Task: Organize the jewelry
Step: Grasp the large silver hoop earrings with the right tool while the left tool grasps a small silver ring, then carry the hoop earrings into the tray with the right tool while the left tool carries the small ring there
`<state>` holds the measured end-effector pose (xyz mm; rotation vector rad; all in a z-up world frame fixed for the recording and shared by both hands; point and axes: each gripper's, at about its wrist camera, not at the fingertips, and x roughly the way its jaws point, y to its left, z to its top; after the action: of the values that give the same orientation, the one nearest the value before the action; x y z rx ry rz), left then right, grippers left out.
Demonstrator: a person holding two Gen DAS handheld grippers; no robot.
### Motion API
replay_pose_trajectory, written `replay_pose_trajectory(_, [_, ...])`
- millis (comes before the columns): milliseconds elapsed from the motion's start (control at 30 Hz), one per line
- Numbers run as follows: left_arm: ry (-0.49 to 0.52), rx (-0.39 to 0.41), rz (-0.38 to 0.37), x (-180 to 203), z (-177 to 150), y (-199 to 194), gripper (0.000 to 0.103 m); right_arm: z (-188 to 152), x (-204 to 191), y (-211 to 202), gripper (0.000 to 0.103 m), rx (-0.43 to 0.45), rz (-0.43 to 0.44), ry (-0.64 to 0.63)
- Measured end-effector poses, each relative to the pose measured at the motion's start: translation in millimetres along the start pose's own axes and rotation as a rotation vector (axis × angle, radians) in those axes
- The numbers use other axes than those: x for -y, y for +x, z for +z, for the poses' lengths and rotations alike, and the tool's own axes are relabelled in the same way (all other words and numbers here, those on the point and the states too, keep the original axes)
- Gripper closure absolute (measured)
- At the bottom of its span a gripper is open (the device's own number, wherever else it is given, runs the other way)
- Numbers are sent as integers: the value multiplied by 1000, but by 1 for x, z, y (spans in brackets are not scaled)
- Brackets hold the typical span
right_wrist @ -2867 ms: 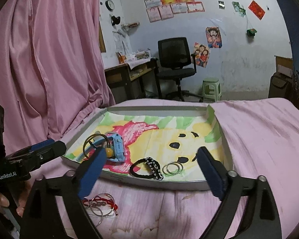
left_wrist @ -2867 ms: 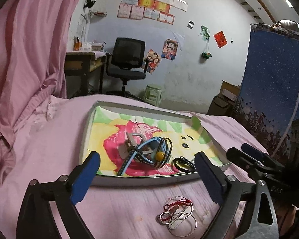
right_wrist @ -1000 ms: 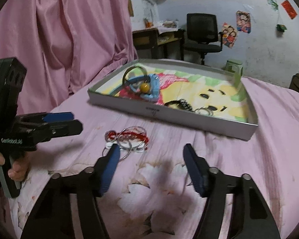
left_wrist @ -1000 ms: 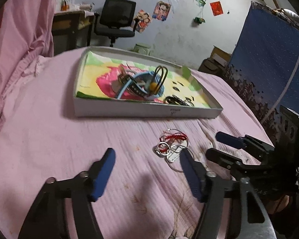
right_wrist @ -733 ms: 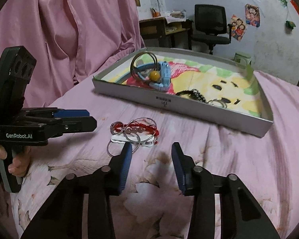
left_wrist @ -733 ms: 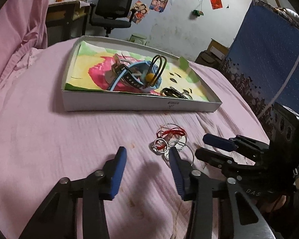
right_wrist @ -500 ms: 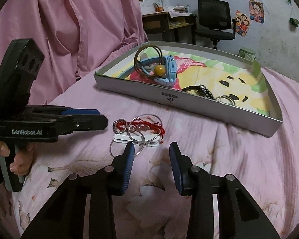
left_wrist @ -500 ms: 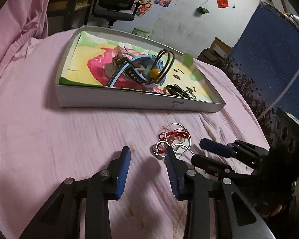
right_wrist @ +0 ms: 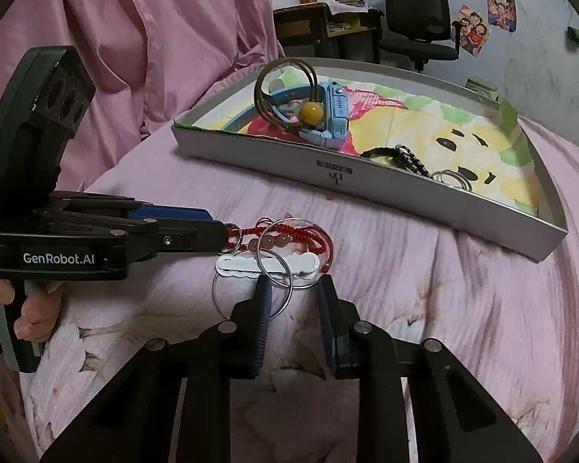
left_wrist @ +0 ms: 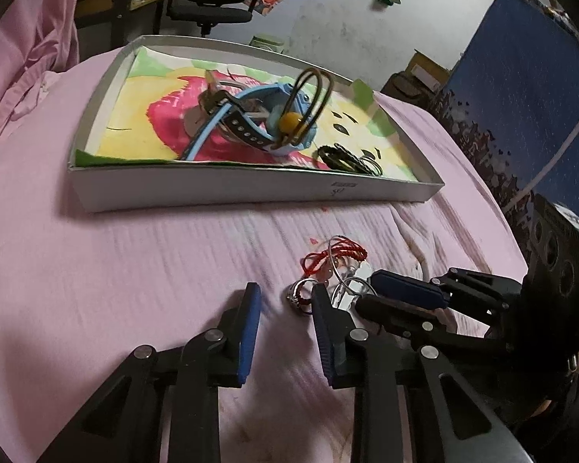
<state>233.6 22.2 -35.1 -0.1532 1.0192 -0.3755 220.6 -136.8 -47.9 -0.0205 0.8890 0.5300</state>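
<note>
A loose pile of jewelry lies on the pink bedsheet: a red cord bracelet, thin silver hoops, a white hair clip and a small ring. My left gripper is partly open and low at the ring on the pile's left edge. It also shows in the right wrist view, touching the red cord. My right gripper is partly open with its tips at the hoops and clip, holding nothing. It also shows in the left wrist view.
A shallow white tray with a cartoon print stands behind the pile. It holds a blue watch, a bangle with a yellow bead, a black bracelet and small rings. Pink curtain at left, chair and desk behind.
Both grippers have dropped from above the tray to the loose pile and narrowed their jaws around it. The pile has not been lifted.
</note>
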Motion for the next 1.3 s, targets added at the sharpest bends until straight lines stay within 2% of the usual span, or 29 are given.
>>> replay_pose_trajectory(133, [14, -13, 2, 3, 0, 4, 92, -1, 3, 2, 88, -4, 6, 18])
replay_pose_trajectory(233, [21, -11, 2, 3, -2, 4, 96, -2, 4, 4, 91, -8, 9, 27])
replay_pose_trajectory(400, [19, 24, -7, 4, -5, -2, 97, -3, 6, 3, 99, -4, 16, 40])
replay_pose_trajectory(600, [31, 71, -16, 7, -11, -15, 98, -6, 8, -5, 100, 32, 10, 52])
replay_pose_trajectory(800, [49, 121, -21, 12, -13, -29, 98, -5, 10, -21, 100, 109, -20, 62])
replay_pose_trajectory(1033, [57, 182, -47, 16, -7, -46, 98, -1, 15, -37, 100, 176, -52, 71])
replay_pose_trajectory(1300, [55, 254, -44, 18, 5, -58, 98, 6, 25, -52, 100, 235, -89, 74])
